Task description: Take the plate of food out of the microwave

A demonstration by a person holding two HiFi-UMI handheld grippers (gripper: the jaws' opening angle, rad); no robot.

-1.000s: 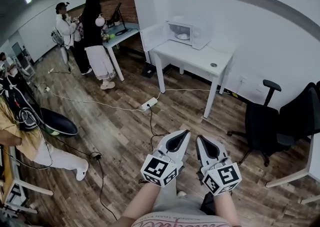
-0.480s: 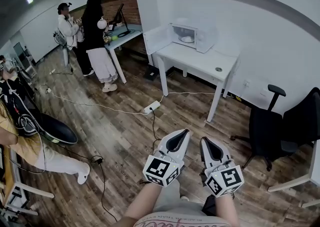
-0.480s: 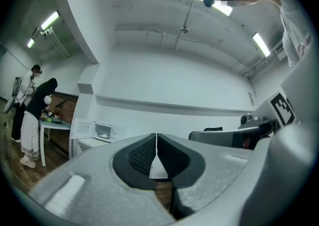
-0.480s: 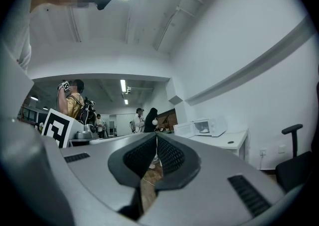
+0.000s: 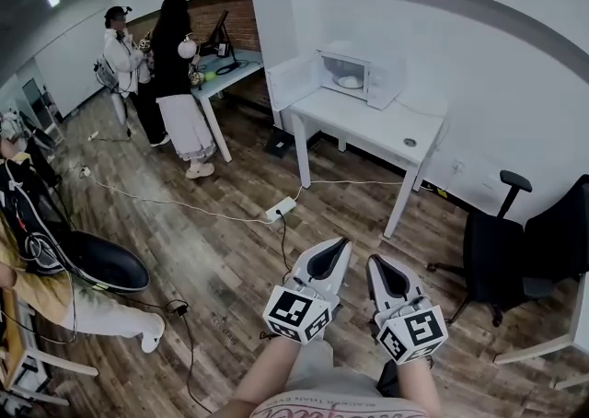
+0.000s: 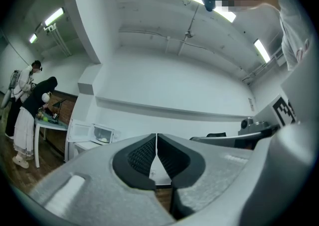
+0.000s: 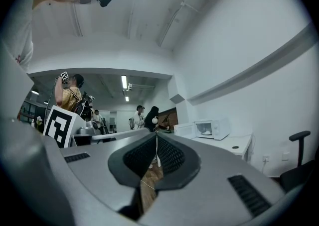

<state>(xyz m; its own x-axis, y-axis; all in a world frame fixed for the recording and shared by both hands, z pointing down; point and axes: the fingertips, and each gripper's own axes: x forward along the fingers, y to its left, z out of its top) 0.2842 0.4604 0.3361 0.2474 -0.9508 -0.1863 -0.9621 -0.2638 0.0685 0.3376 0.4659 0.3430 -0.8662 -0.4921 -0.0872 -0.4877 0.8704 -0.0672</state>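
A white microwave (image 5: 357, 74) stands at the back of a white table (image 5: 368, 124) against the far wall, its door (image 5: 293, 81) swung open to the left. Inside it a plate of food (image 5: 349, 82) shows as a pale shape. The microwave (image 6: 101, 133) also appears small in the left gripper view, and the microwave (image 7: 212, 128) is in the right gripper view. My left gripper (image 5: 343, 244) and right gripper (image 5: 372, 261) are held side by side low over the wooden floor, far from the table. Both are shut with nothing in them.
Two people (image 5: 161, 66) stand at a desk (image 5: 224, 66) at the back left. A cable and power strip (image 5: 281, 208) lie on the floor between me and the table. A black office chair (image 5: 502, 250) stands at right. A seated person (image 5: 37, 260) is at left.
The view has moved closer to the table and microwave, which sit slightly lower and further right in the head view. Both grippers stay shut and together.
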